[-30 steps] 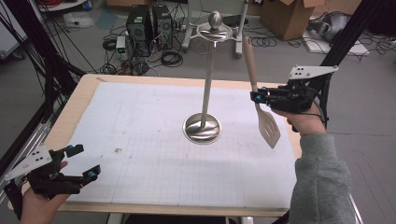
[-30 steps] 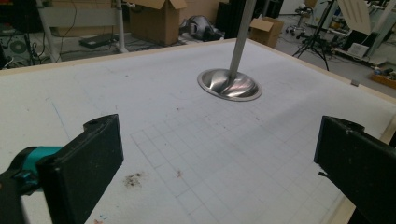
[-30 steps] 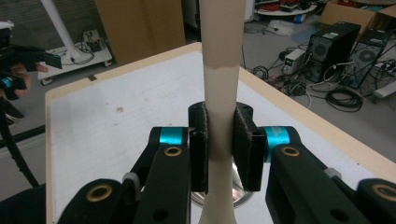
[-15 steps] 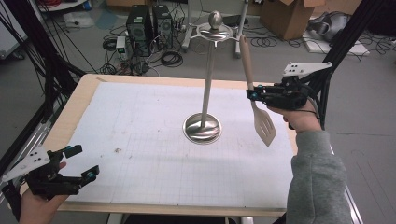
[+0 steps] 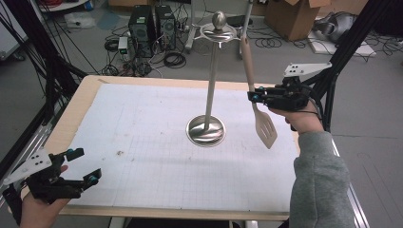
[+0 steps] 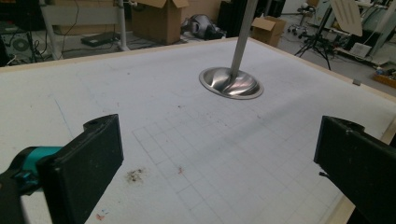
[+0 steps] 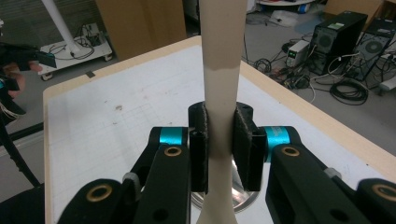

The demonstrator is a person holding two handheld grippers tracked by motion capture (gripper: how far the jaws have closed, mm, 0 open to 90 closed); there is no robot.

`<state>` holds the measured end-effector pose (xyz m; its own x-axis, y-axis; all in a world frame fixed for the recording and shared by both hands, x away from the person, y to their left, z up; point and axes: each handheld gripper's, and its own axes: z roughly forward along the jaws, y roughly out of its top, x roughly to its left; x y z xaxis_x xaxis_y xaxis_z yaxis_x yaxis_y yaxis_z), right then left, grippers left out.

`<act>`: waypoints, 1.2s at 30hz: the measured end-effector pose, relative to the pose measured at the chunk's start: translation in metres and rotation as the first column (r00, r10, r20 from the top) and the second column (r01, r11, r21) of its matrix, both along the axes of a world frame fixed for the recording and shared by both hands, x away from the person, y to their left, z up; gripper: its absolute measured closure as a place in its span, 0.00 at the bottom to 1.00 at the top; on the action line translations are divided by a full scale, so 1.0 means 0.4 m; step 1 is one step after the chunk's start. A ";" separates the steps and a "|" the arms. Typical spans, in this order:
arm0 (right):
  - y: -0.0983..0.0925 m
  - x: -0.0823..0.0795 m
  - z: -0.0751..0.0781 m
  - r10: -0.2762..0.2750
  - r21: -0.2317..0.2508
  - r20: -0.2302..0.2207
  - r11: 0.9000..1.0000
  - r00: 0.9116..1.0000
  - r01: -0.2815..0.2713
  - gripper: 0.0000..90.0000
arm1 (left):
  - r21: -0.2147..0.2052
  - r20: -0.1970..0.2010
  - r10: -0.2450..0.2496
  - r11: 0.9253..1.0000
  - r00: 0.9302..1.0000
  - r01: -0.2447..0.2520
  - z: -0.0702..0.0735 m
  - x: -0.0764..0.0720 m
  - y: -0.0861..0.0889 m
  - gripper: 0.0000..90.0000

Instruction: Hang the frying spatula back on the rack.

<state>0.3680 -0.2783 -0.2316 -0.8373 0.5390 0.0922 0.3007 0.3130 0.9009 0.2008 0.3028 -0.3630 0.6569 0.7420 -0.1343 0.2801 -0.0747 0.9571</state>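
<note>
At the near left corner of the table (image 5: 142,209) the left gripper (image 5: 81,167) rests low with its jaws spread wide and nothing between them. Farther in, the metal stand (image 5: 206,130) sits on the white gridded mat (image 5: 157,142), its pole rising to a ring and knob. To its right, the right gripper (image 5: 252,96) pinches the neck of a pale spatula (image 5: 263,126), held upright above the mat, blade down, handle top close by the stand's ring.
</note>
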 end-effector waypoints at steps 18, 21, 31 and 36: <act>0.038 0.013 -0.014 0.006 -0.009 -0.006 1.000 1.000 -0.006 0.87 | 0.004 -0.007 0.001 1.000 1.000 -0.001 -0.003 -0.001 0.000 0.02; 0.046 0.017 -0.022 0.005 -0.004 -0.007 1.000 1.000 -0.005 0.87 | 0.010 -0.011 0.001 1.000 1.000 -0.001 -0.005 0.000 0.000 0.02; 0.084 0.031 -0.039 0.000 0.014 -0.003 1.000 1.000 0.000 0.86 | 0.010 -0.011 0.004 1.000 1.000 -0.004 -0.005 -0.002 0.001 0.02; 0.097 0.036 -0.044 -0.002 0.022 0.001 1.000 1.000 0.002 0.86 | 0.010 -0.011 0.006 1.000 1.000 -0.005 -0.005 -0.004 0.003 0.02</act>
<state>0.3824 -0.2395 -0.2494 -0.8362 0.5387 0.1028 0.3001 0.2925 0.9080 0.1992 0.3041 -0.3651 0.6513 0.7469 -0.1340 0.2907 -0.0825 0.9532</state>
